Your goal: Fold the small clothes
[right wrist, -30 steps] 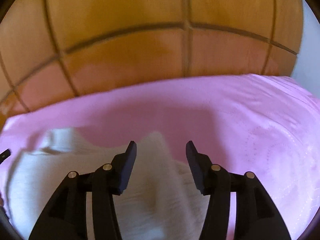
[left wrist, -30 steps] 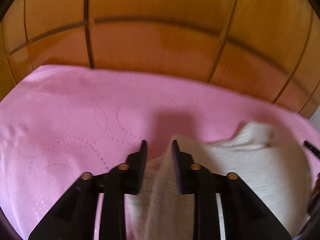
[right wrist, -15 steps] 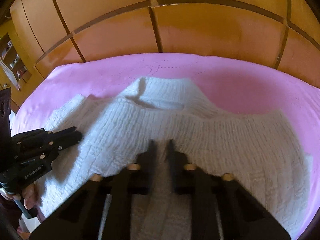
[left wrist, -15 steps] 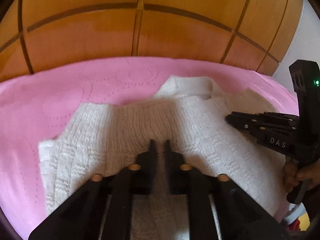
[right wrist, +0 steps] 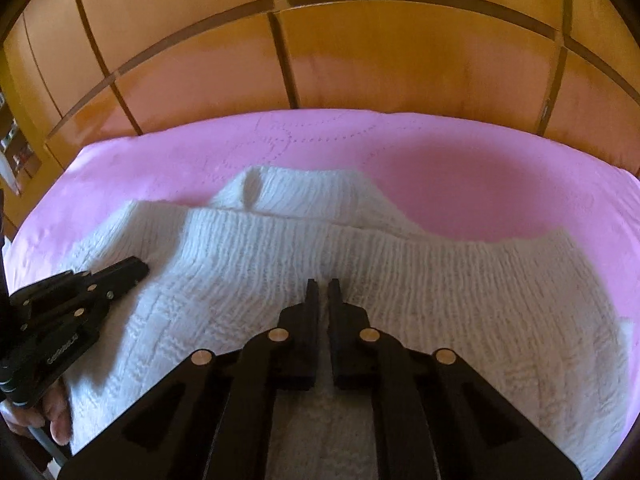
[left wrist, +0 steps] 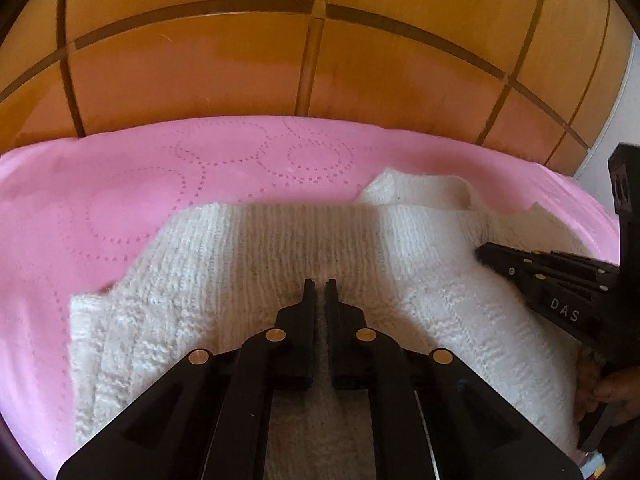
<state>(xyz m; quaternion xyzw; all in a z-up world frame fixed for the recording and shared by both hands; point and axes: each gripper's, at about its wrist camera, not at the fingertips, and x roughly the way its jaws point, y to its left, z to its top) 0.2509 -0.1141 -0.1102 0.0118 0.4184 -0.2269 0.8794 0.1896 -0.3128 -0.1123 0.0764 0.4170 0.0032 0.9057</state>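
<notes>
A white ribbed knit sweater (right wrist: 400, 272) lies spread on the pink bed (right wrist: 460, 168), collar toward the wooden wall. Left gripper (left wrist: 319, 286) and right gripper (right wrist: 323, 286) each pinch its near edge, jaws together.

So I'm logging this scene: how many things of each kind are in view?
White sweater: 1
Pink sheet: 1
Black claws: 2, left claw and right claw, both shut
Total: 4
</notes>
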